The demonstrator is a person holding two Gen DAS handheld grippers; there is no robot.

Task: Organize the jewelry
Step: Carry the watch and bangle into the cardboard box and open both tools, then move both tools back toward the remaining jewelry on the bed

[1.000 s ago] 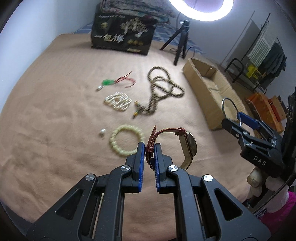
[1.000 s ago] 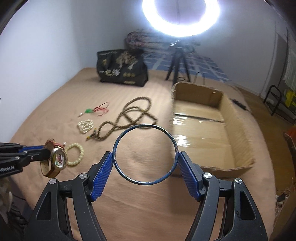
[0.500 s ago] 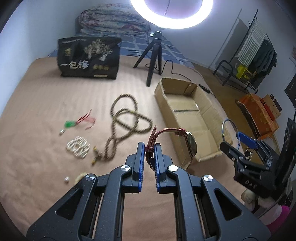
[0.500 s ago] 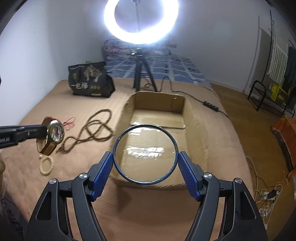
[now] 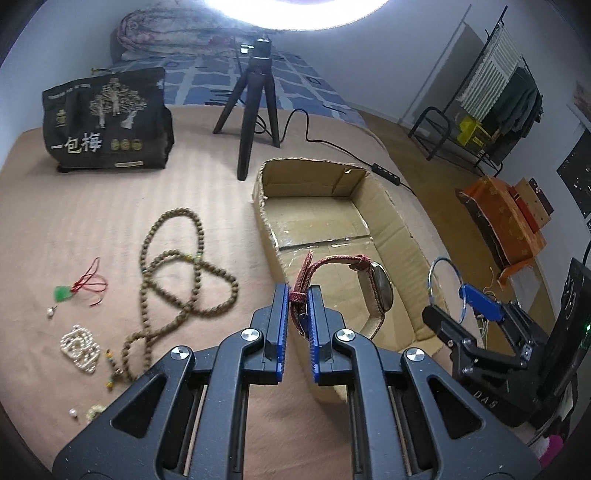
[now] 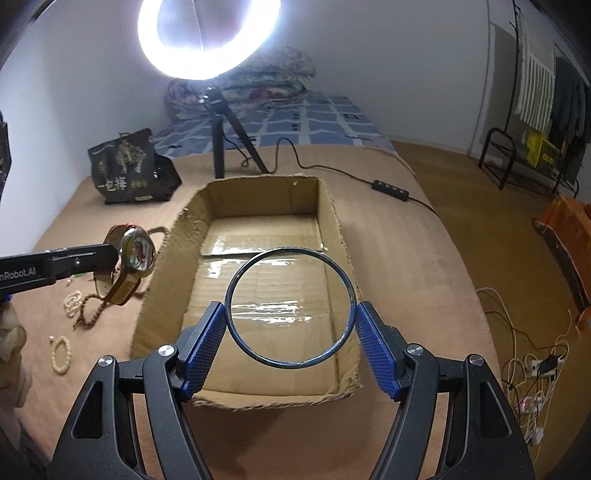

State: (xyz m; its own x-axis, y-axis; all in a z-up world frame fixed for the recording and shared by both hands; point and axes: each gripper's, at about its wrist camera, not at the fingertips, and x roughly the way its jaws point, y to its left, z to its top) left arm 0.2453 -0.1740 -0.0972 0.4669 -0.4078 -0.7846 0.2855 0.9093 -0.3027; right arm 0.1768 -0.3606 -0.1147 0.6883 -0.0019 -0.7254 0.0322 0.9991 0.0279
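Bed (image 5: 207, 206) covered in tan fabric; on it: open cardboard box (image 5: 397, 236), black printed bag (image 5: 107, 122), tripod (image 5: 255, 107), long brown bead necklace (image 5: 177, 280), green pendant on red cord (image 5: 64, 293), white bead cluster (image 5: 79, 347), pale bead bracelet (image 6: 61, 354).

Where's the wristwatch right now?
The wristwatch hangs by its strap from the shut left claw, at the left edge of the cardboard box, left of the right claw's bangle.

The ring light (image 5: 295, 11) is cut off by the top edge; the pale bead bracelet (image 5: 94, 410) hides partly behind the left gripper (image 5: 297, 306).
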